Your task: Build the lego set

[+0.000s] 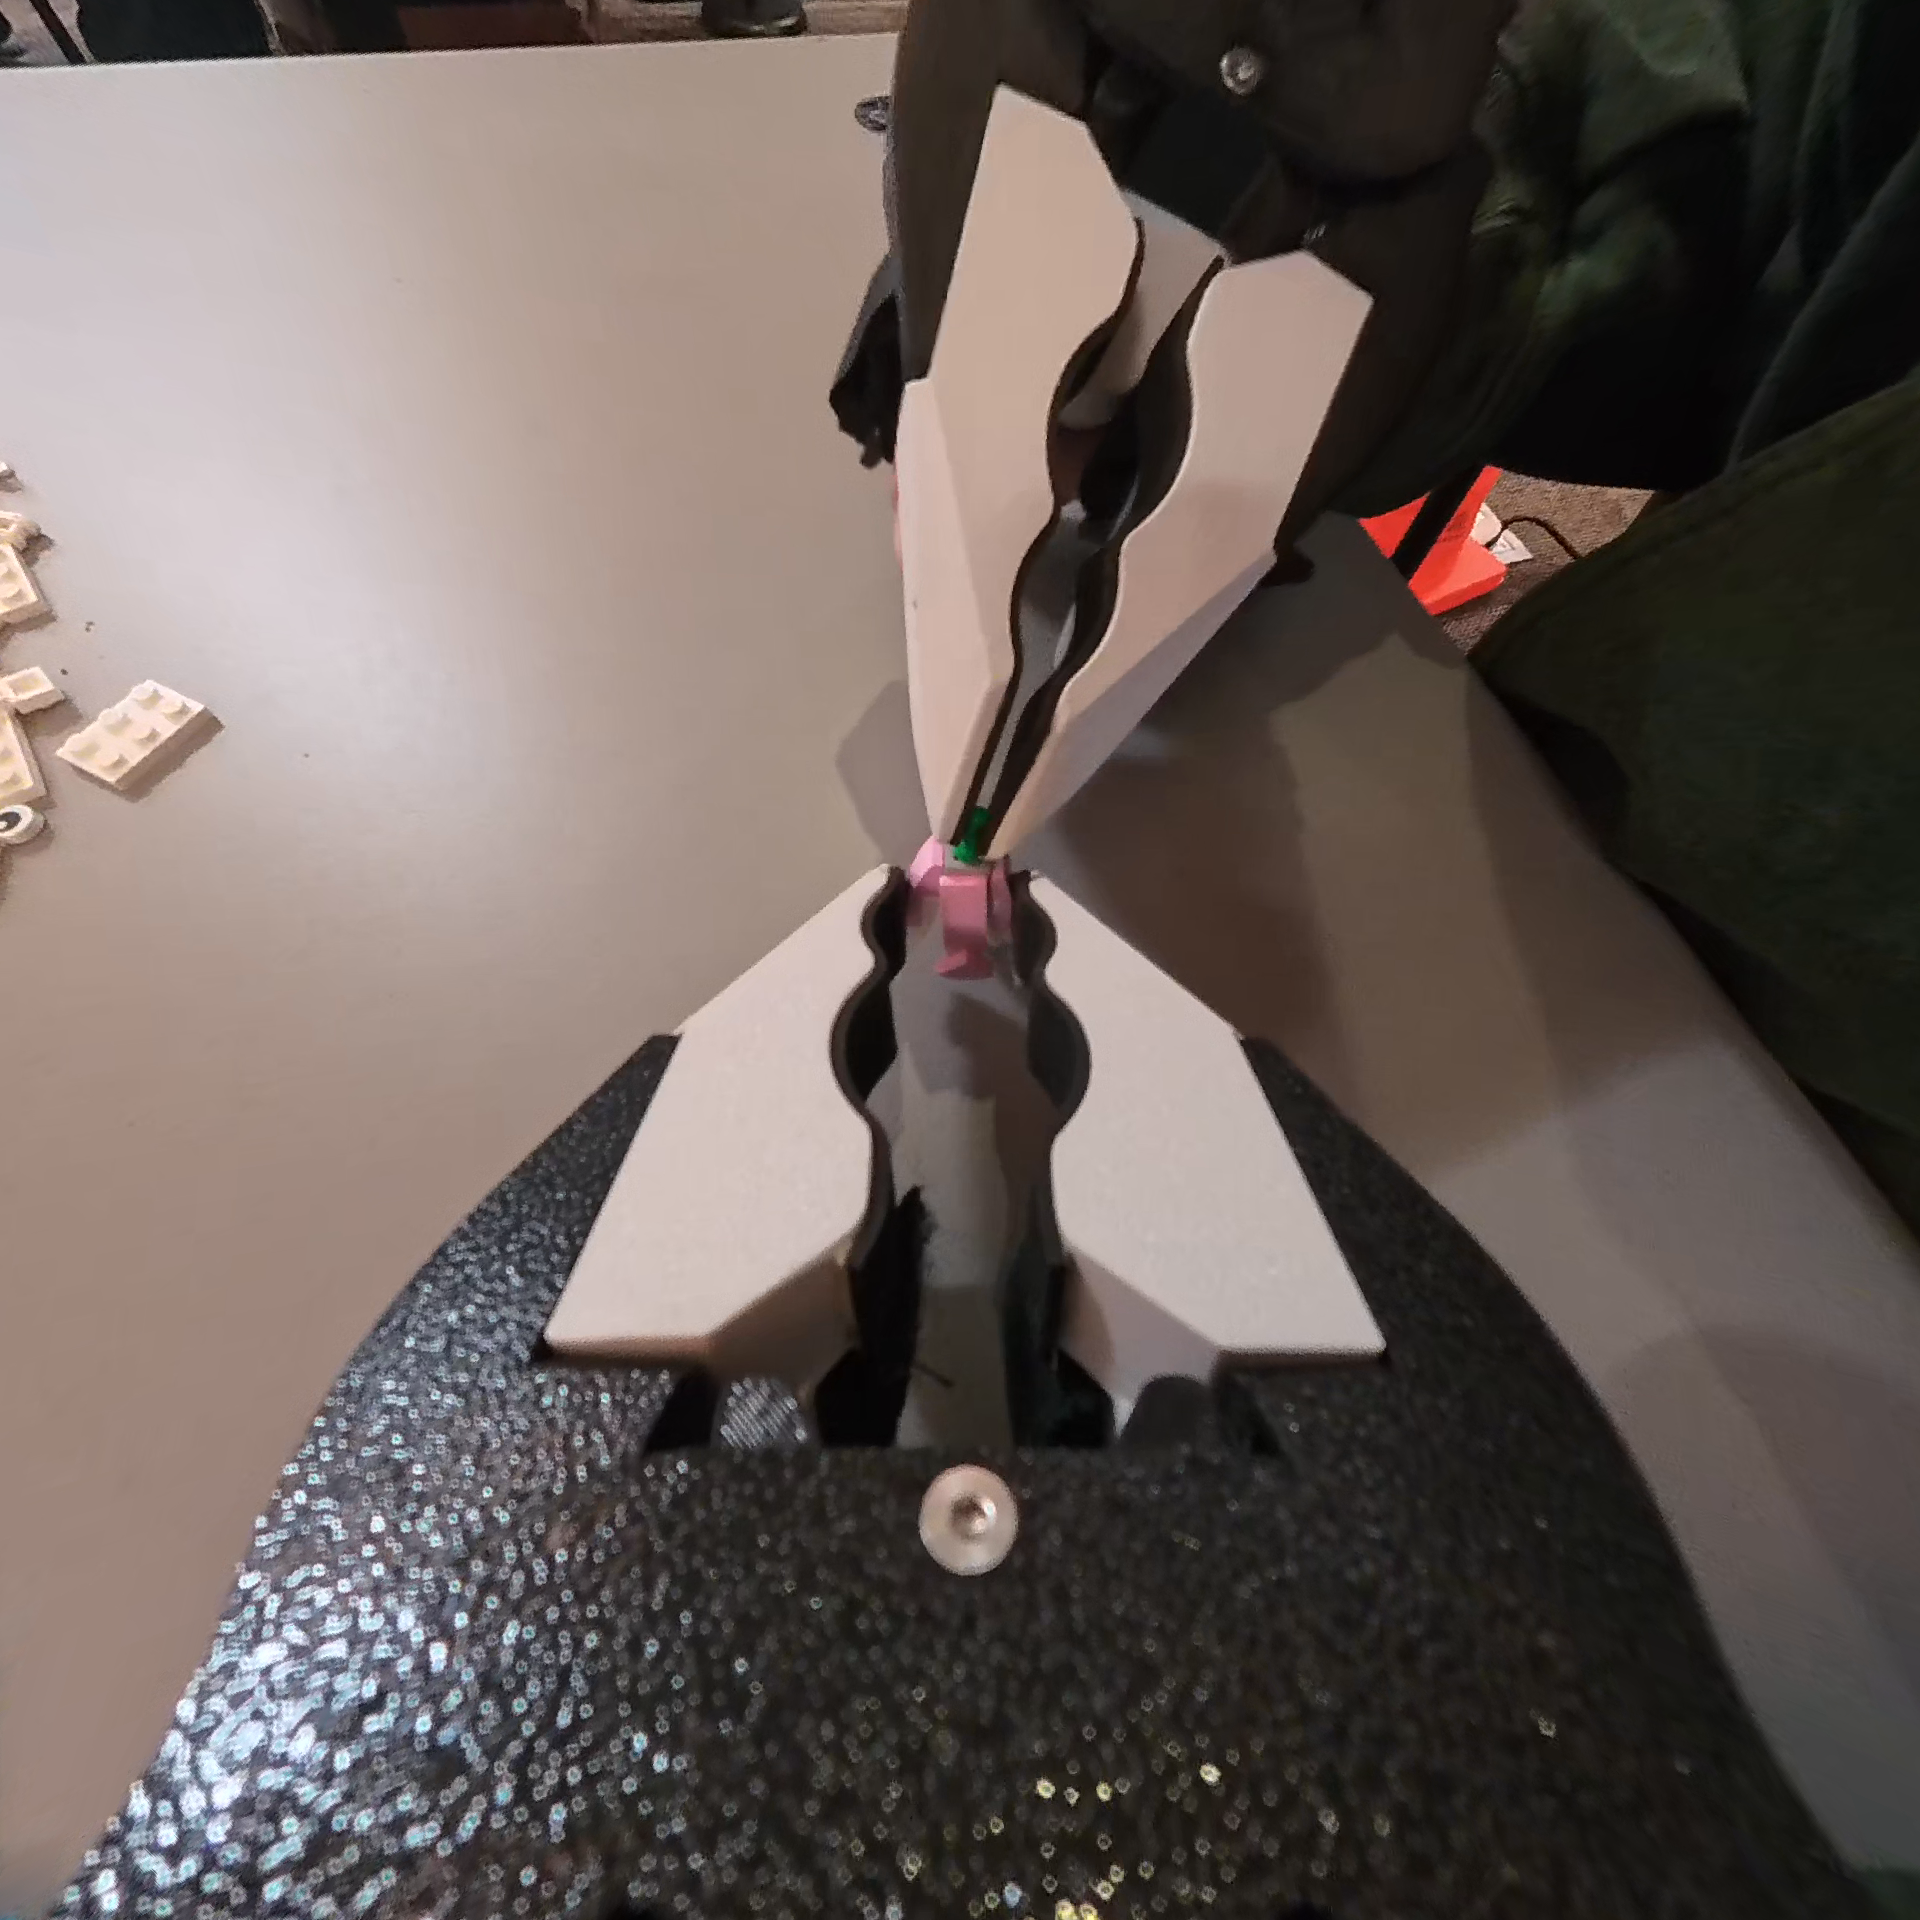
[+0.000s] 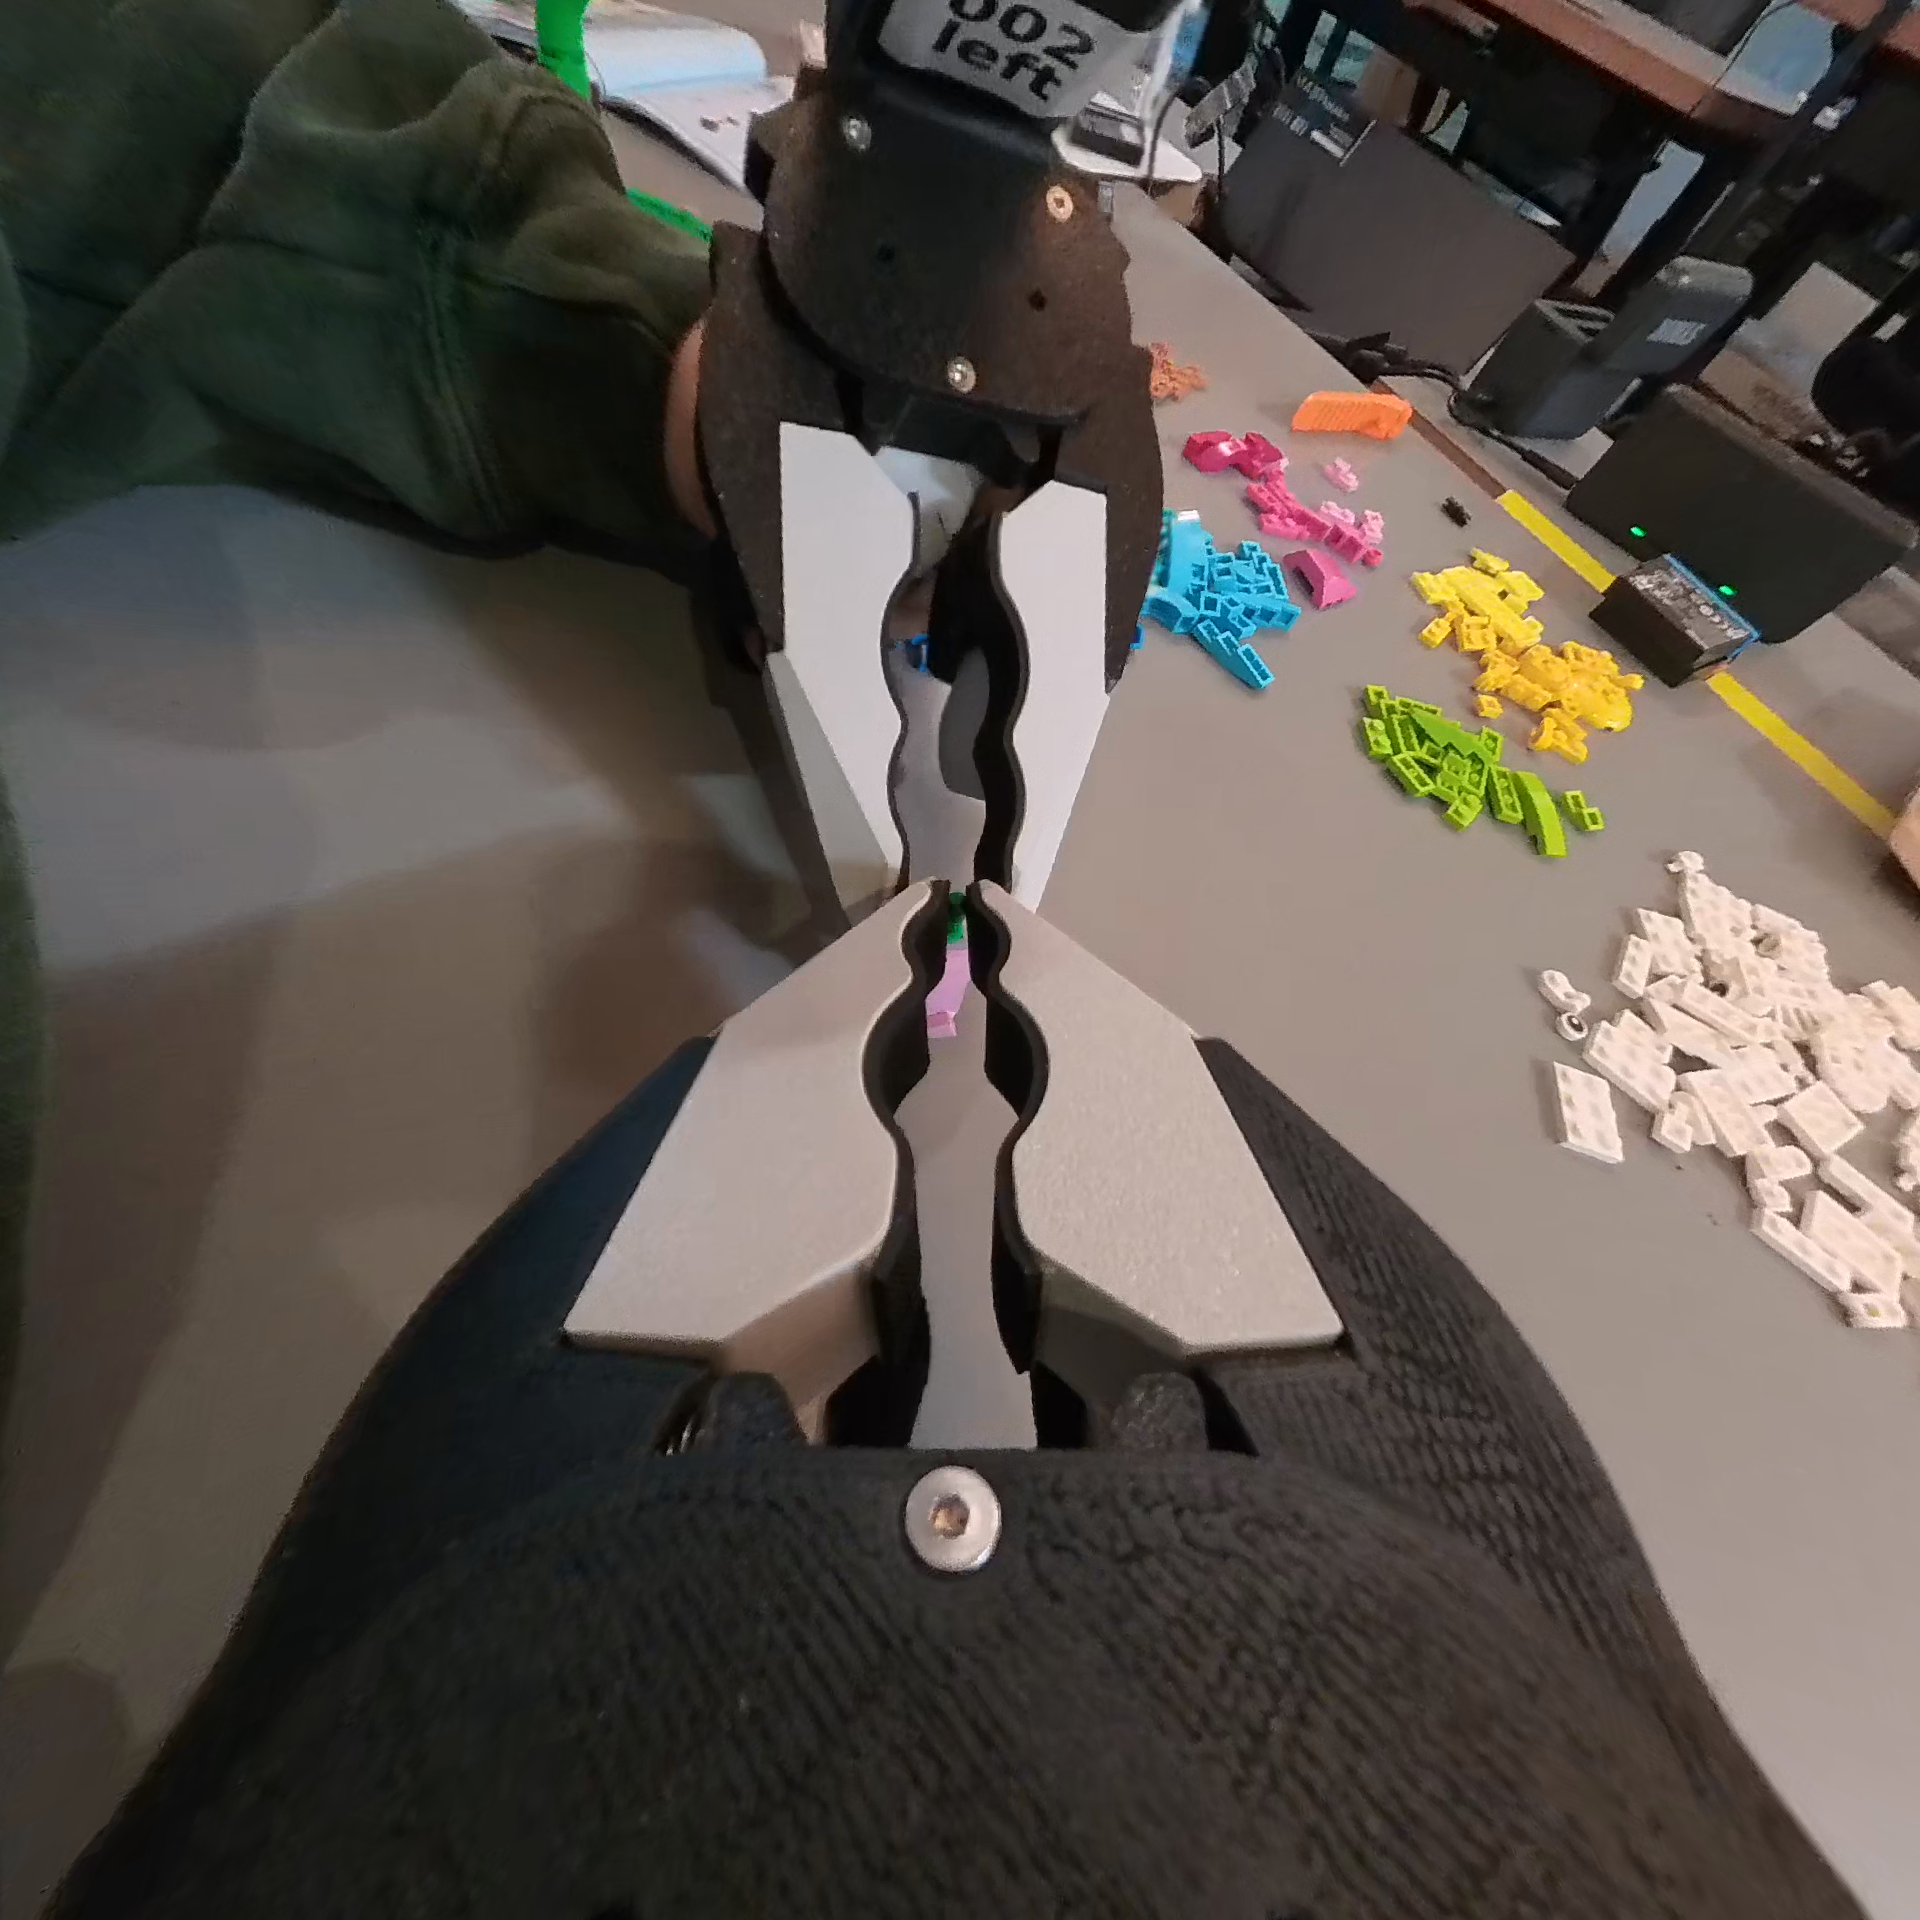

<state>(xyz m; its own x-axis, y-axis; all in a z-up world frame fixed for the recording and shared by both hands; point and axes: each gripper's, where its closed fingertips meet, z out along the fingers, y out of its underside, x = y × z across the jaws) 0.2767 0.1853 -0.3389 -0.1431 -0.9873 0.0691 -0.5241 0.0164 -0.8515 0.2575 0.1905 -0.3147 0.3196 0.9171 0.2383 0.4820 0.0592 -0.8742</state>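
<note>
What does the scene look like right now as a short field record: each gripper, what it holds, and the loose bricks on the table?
left gripper: shut on pink piece
right gripper: shut on green piece
contact: grippers tip to tip, green piece meets pink piece, above the table
white bricks: loose pile, right wrist view
lime bricks: pile beyond the white
yellow bricks: pile beyond the lime
blue bricks: pile by magenta bricks
</note>
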